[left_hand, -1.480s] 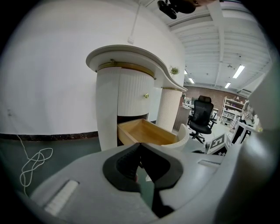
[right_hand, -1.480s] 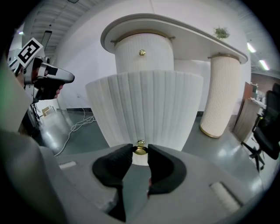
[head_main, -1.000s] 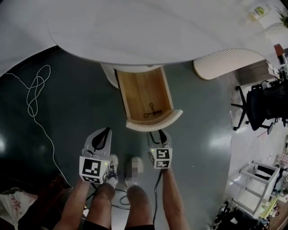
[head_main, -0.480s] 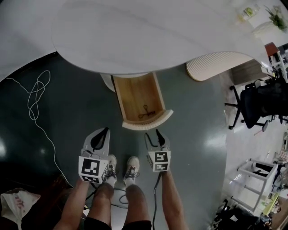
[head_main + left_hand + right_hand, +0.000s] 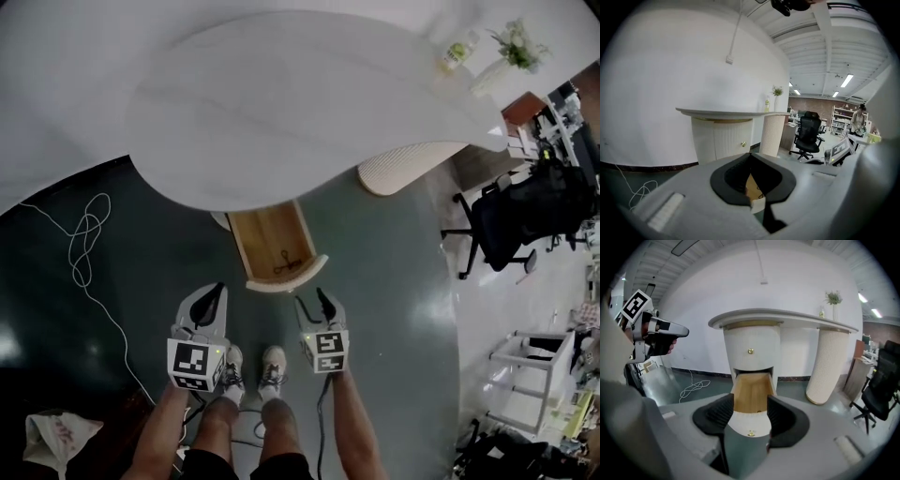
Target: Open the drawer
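A: What is seen first, by size?

B: A white counter top (image 5: pixel 309 103) is spread across the head view from 10 to 2 o'clock, with a dark glossy floor (image 5: pixel 398 300) below it. A ribbed white column (image 5: pixel 398 167) is set under the top's edge, and a black office chair (image 5: pixel 506 220) is found at 3 o'clock. A white cable (image 5: pixel 82 246) is coiled on the floor at 9 o'clock.

A: And where is the drawer placed?

B: The drawer (image 5: pixel 272 236) is pulled well out from under the counter, at 12 o'clock from both grippers. Its wooden inside is laid bare, and its curved white front (image 5: pixel 287 279) is turned toward the person. A small dark item (image 5: pixel 287 266) is seen inside, too small to be told.

A: How are the grippers held?

B: The left gripper (image 5: pixel 214 292) is held at 7 o'clock of the drawer. Its jaws are parted only narrowly, and nothing is gripped. The right gripper (image 5: pixel 310 297) is held at 5 o'clock. Its jaws have just been opening and are spread wide. Nothing is caught between its pads (image 5: pixel 717 416). The drawer front and its brass knob (image 5: pixel 750 432) are only seen beyond the gap, untouched.
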`<action>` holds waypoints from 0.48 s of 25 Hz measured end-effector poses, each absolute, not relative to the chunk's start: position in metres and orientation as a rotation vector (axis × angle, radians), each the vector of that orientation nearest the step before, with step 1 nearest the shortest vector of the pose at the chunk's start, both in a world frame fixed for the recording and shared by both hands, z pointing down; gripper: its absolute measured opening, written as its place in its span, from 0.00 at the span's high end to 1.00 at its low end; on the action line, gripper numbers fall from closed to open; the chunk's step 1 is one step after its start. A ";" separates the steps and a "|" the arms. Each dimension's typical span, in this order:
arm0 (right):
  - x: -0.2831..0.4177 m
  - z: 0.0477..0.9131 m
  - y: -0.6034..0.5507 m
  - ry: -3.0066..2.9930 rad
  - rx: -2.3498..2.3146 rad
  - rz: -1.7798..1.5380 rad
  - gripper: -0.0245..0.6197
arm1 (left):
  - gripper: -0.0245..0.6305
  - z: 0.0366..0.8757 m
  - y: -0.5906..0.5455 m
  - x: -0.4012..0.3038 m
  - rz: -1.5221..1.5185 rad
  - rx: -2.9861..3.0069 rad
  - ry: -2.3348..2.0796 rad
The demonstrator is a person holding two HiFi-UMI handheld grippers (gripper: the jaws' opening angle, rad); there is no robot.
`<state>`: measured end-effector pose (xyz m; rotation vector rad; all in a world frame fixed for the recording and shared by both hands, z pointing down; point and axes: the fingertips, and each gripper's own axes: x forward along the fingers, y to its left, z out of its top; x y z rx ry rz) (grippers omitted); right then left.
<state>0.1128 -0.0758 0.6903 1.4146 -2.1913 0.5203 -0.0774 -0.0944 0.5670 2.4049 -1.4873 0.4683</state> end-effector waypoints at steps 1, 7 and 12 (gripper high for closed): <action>0.113 0.678 -0.077 -2.199 1.417 0.510 0.61 | 0.95 0.555 -0.095 -0.076 0.463 2.413 -1.486; 0.114 0.592 -0.086 -2.218 1.459 0.475 0.61 | 0.95 0.482 -0.107 -0.066 0.433 2.470 -1.479; 0.114 0.525 -0.100 -2.260 1.512 0.399 0.61 | 0.95 0.424 -0.117 -0.065 0.407 2.517 -1.494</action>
